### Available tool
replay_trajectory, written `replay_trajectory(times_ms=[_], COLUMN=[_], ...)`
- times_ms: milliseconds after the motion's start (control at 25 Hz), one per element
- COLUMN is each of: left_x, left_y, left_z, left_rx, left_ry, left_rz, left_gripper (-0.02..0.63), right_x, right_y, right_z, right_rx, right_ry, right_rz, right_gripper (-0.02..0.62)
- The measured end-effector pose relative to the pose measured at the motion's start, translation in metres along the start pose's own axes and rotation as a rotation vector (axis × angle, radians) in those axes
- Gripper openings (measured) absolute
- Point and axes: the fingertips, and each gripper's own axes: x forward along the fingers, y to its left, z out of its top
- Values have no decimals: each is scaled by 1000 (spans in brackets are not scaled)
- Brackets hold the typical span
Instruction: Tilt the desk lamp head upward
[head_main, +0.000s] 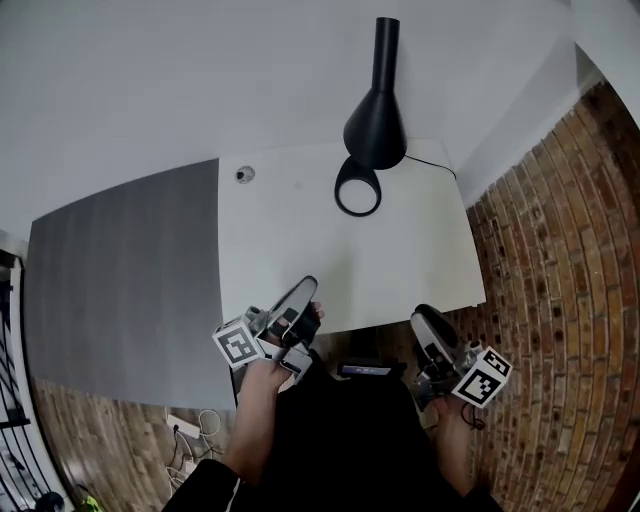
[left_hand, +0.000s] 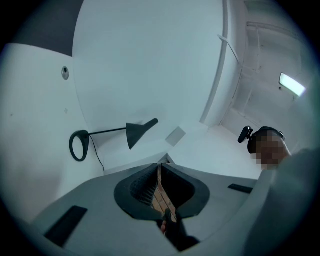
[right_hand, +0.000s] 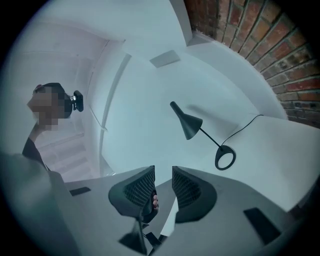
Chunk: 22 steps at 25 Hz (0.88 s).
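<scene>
A black desk lamp stands at the back of the white desk (head_main: 300, 250). Its ring base (head_main: 357, 187) lies flat and its cone head (head_main: 376, 125) rises behind it. Both grippers hover at the desk's near edge, well short of the lamp. My left gripper (head_main: 306, 290) is shut with nothing in it, and the left gripper view shows the jaws meeting (left_hand: 159, 167) below the lamp head (left_hand: 137, 133). My right gripper (head_main: 425, 316) stands open and empty. In the right gripper view a gap (right_hand: 163, 172) separates its pads, with the lamp head (right_hand: 187, 124) and ring base (right_hand: 225, 158) beyond.
A grey panel (head_main: 130, 280) covers the desk's left part. A round cable grommet (head_main: 244, 175) sits near the back. The lamp's cord (head_main: 430, 164) runs off to the right. Brick surface (head_main: 560, 250) lies right of the desk. Loose cables (head_main: 195, 430) lie on the floor.
</scene>
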Motion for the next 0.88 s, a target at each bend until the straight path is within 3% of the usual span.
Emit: replay_trajectory(times_ms=[320,640,880], left_x=[56,88,91], left_y=[9,26,39], left_z=[32,15,2], left_rx=[147,186,262], left_ry=[-50,-56,-13], left_rz=[83,178,272], left_gripper=[16,15,17], right_x=[45,52,60], right_y=[-42,-90,-110], right_z=[57,86,94], right_rx=[46,120,120], right_ry=[47,109,160], right_rz=[145,217,254], right_gripper=[95,95,95])
